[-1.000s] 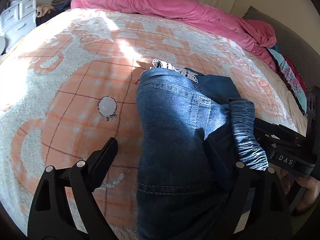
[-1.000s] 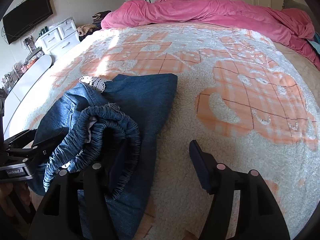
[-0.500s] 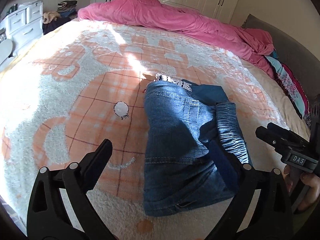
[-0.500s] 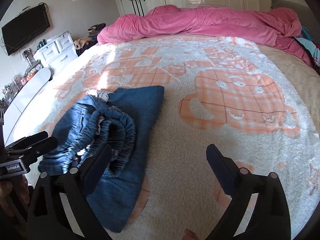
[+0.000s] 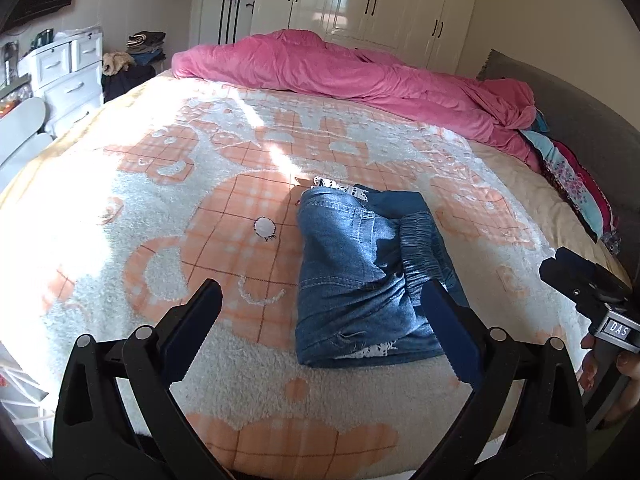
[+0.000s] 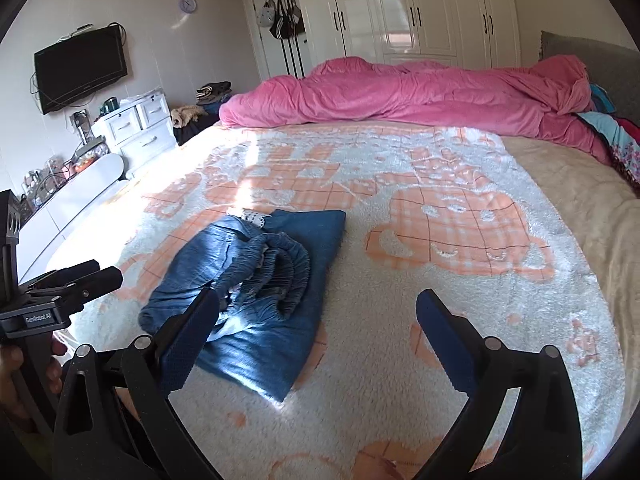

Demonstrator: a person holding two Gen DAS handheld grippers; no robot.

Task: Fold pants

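The blue denim pants (image 5: pixel 360 276) lie folded in a compact bundle on the bed's orange and white blanket (image 5: pixel 180 208), elastic waistband bunched on top. They also show in the right wrist view (image 6: pixel 256 288). My left gripper (image 5: pixel 320 328) is open and empty, held back above the bundle's near edge. My right gripper (image 6: pixel 316 340) is open and empty, pulled back to the right of the pants. Each gripper shows at the edge of the other's view: the right one (image 5: pixel 588 300), the left one (image 6: pixel 68 284).
A pink duvet (image 5: pixel 352 72) lies bunched along the far side of the bed. Patterned cloth (image 5: pixel 576 184) is piled at the grey headboard on the right. White drawers (image 6: pixel 136 132) and a wall TV (image 6: pixel 80 68) stand to the left. White wardrobes (image 6: pixel 420 8) line the back wall.
Both grippers have let go of the pants and drawn back and upward from the bundle. The pants now lie still on the blanket and look smaller in both views.
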